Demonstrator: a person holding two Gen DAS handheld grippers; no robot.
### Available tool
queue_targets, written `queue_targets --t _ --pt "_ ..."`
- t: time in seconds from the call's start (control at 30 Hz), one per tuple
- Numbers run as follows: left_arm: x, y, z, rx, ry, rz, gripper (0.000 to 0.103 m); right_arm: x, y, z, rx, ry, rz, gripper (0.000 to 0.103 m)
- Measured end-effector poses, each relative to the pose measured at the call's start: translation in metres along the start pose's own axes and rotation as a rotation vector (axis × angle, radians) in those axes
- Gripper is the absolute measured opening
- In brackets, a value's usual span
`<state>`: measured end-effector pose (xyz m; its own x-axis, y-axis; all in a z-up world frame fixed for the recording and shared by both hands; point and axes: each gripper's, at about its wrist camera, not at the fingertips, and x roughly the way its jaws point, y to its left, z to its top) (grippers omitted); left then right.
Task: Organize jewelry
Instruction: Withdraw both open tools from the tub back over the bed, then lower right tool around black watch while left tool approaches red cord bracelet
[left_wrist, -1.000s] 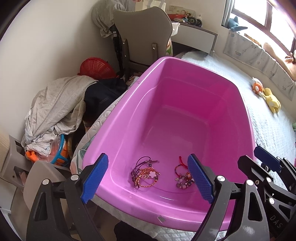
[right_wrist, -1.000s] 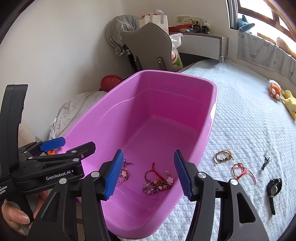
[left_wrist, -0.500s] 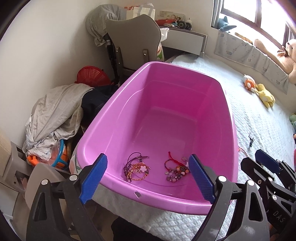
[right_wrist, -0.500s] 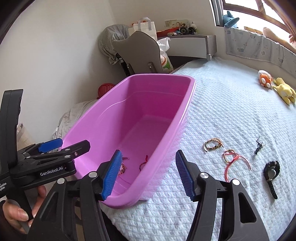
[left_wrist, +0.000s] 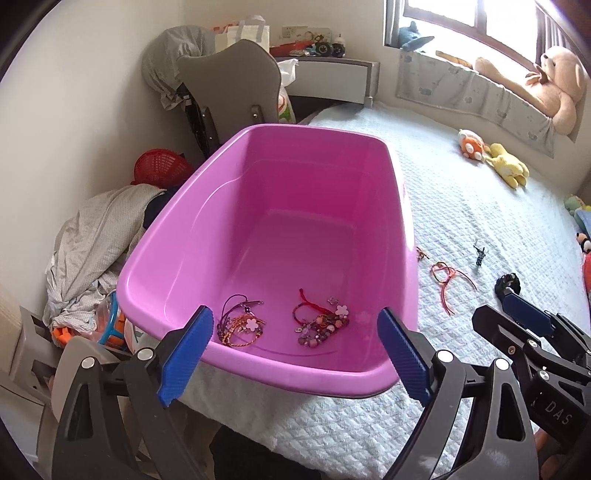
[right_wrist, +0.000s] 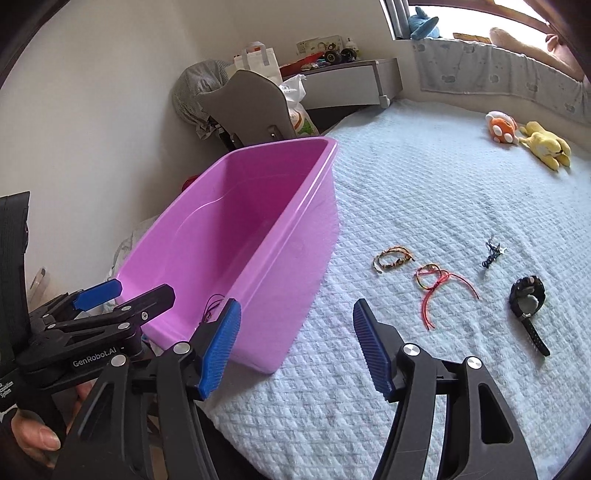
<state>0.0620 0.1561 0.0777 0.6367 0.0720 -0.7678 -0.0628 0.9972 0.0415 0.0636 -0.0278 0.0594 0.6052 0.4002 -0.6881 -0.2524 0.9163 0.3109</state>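
A pink plastic tub (left_wrist: 402, 229) (right_wrist: 295, 236) stands on the white quilted bed. Inside it lie a purple cord bracelet bundle (left_wrist: 240, 326) and a red beaded bracelet bundle (left_wrist: 319, 323). On the bed right of the tub lie a braided bracelet (right_wrist: 392, 256), a red string bracelet (right_wrist: 437, 282) (left_wrist: 448, 277), a small dark charm (right_wrist: 491, 253) (left_wrist: 479, 254) and a black watch (right_wrist: 528, 302). My left gripper (left_wrist: 295, 350) is open and empty before the tub's near rim. My right gripper (right_wrist: 295, 343) is open and empty above the bed beside the tub.
Plush toys (right_wrist: 528, 138) lie at the far side of the bed. A grey chair (left_wrist: 232, 88), a red basket (left_wrist: 162, 166) and a heap of clothes (left_wrist: 96, 243) stand left of the bed by the wall. A window ledge holds a teddy bear (left_wrist: 554, 85).
Both grippers have pulled back and to the right from above the tub. The right gripper now faces the bed beside the tub. Both stayed open and empty.
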Motion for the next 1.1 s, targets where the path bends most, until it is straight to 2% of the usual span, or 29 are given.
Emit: queue_targets --t 0.27,0.57,0.83,1.1 --pt "-0.015 -0.042 -0.013 0.08 -0.046 -0.054 0.09 -0.014 -0.03 -0.026 0.057 0.002 -0.038 0.061" --pt "-0.021 -0.087 -0.028 0.127 -0.068 -0.136 0.092 -0.044 -0.084 -0.059 0.116 -0.024 -0.118 0.061" --pt "-0.008 -0.121 -0.045 0.147 -0.059 -0.168 0.093 -0.062 -0.13 -0.086 0.159 -0.049 -0.2 0.062" --pt "0.02 -0.149 -0.058 0.145 -0.044 -0.186 0.093 -0.057 -0.17 -0.111 0.184 -0.045 -0.259 0.063"
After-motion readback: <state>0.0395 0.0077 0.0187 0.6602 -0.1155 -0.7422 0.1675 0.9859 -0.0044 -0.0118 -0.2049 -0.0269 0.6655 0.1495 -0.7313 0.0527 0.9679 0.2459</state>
